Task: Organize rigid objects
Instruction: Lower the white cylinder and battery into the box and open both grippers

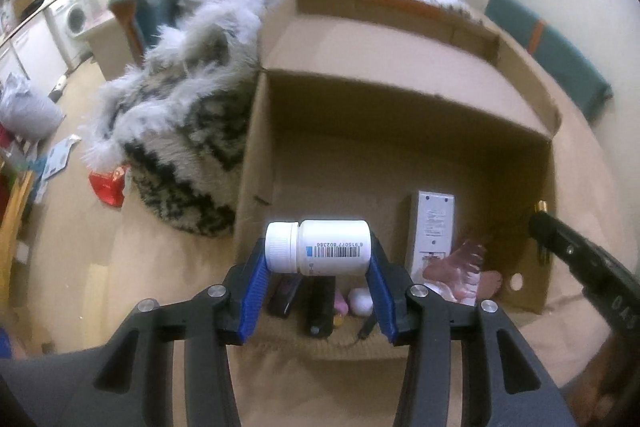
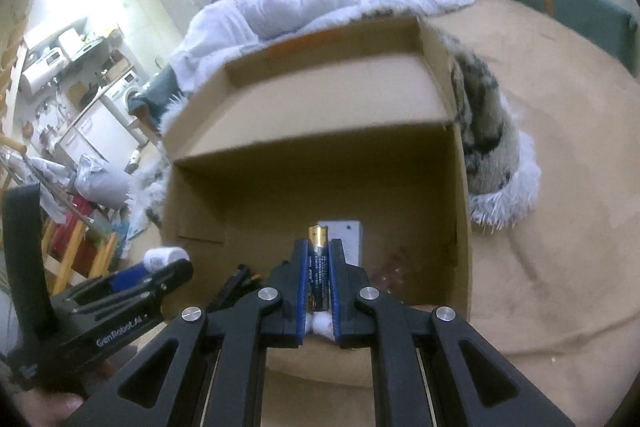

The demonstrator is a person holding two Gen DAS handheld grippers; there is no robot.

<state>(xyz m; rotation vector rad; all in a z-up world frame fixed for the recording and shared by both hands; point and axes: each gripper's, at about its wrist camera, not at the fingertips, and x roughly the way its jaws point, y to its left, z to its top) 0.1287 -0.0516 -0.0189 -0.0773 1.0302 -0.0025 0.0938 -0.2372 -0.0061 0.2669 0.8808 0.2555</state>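
Smooth glossy white plastic bottle [image 1: 318,247] with ribbed cap; matt brown cardboard box [image 1: 400,107]; glossy metal-cased battery [image 2: 318,271]; left hand-held gripper [image 1: 318,291] and right hand-held gripper [image 2: 319,287] are matt black with ridged blue pads [image 1: 256,291]; shaggy fur blanket [image 1: 180,131]; matt tan bed [image 2: 540,187] cloth

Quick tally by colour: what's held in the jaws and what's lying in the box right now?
White: 3 – pill bottle in the left gripper, remote, small round thing
Black: 3 – battery in the right gripper, two flat devices
Pink: 2 – clear wrapper, small piece
Total: 8, six inside the cardboard box.
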